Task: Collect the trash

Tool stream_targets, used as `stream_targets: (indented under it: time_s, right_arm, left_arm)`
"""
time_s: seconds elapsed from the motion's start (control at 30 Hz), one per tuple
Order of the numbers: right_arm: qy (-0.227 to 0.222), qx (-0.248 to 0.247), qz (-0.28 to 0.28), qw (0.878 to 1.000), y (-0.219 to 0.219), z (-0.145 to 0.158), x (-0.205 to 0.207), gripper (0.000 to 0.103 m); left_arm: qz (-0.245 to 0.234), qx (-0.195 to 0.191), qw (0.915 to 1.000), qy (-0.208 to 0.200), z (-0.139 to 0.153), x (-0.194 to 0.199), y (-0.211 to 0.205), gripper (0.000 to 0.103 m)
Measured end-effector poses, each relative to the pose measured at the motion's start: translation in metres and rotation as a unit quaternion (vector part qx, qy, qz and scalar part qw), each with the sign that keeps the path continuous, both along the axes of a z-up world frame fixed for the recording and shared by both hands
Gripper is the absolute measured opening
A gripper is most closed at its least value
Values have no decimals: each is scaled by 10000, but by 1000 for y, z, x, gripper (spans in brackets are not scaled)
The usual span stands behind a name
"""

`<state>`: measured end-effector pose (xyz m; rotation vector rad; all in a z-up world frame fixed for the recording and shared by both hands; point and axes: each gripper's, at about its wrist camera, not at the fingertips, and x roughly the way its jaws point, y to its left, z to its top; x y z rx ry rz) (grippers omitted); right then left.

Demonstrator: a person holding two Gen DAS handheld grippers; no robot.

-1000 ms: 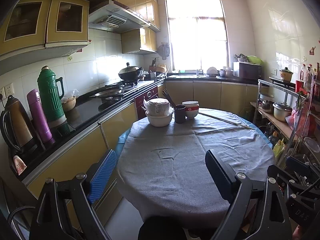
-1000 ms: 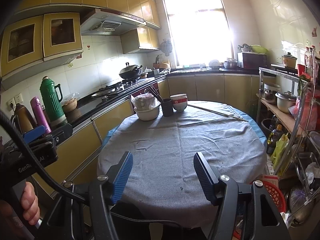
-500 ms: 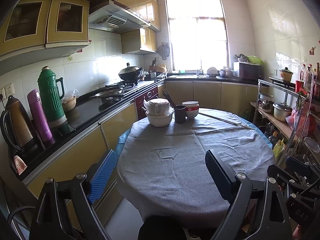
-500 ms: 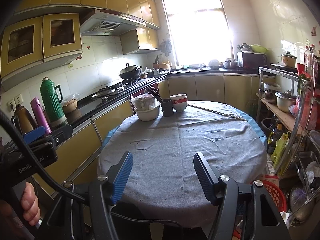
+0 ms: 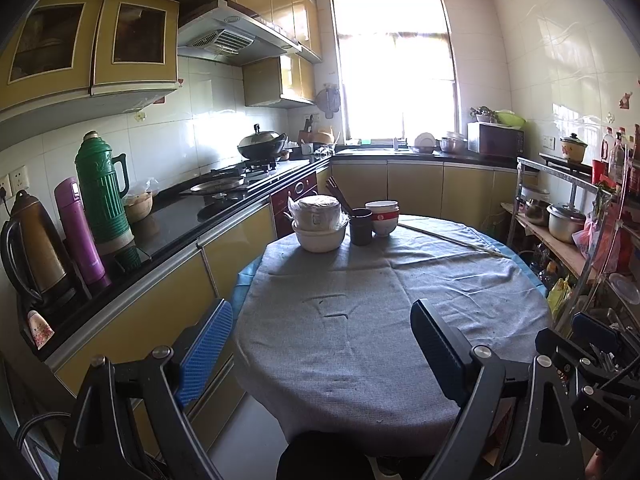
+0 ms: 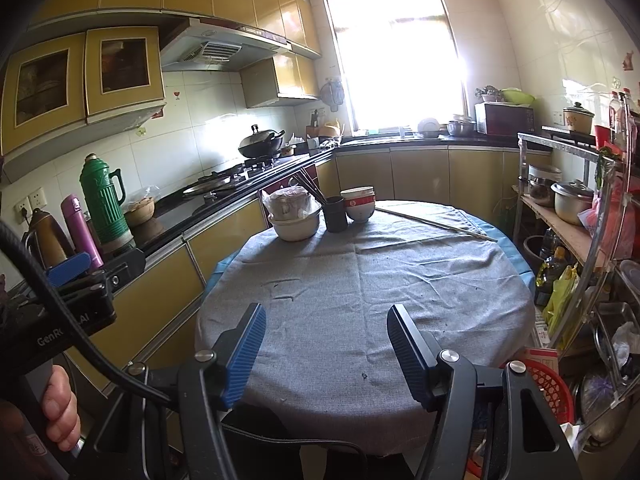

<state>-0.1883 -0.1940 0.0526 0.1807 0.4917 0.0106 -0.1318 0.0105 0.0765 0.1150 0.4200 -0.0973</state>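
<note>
Both grippers hover at the near edge of the round table (image 6: pixel 400 280), aimed across it. Left gripper (image 5: pixel 320 356): jaws wide apart, empty. Right gripper (image 6: pixel 326 354): jaws partly apart, empty. Probably scanning. No obvious trash visible; bagged bowl stack (image 6: pixel 294 216) at far edge.

Round table (image 5: pixel 400 360) is covered by a grey cloth (image 6: pixel 360 292). At its far edge a cream bowl (image 5: pixel 319 236) stacked with bagged bowls, a dark chopstick cup (image 5: pixel 360 227) and red-white bowls (image 5: pixel 383 216) are set closely. A thin stick (image 5: pixel 448 238) lies beyond.
</note>
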Motion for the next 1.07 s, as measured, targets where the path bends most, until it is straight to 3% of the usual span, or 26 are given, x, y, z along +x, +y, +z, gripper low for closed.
stream_targets:
  time_s: [0.77, 0.9, 1.07]
  right_arm:
    - [-3, 113, 143, 9998, -24, -2, 51, 67]
    - [85, 197, 161, 9996, -35, -10, 71, 67]
    - [374, 286, -25, 9989, -61, -36, 110, 67]
  left_arm:
    - [382, 194, 9988, 254, -6, 37, -9, 91]
    - [417, 276, 9982, 319, -9, 54, -18, 91]
    - [270, 304, 9965, 724, -28, 96, -33, 91]
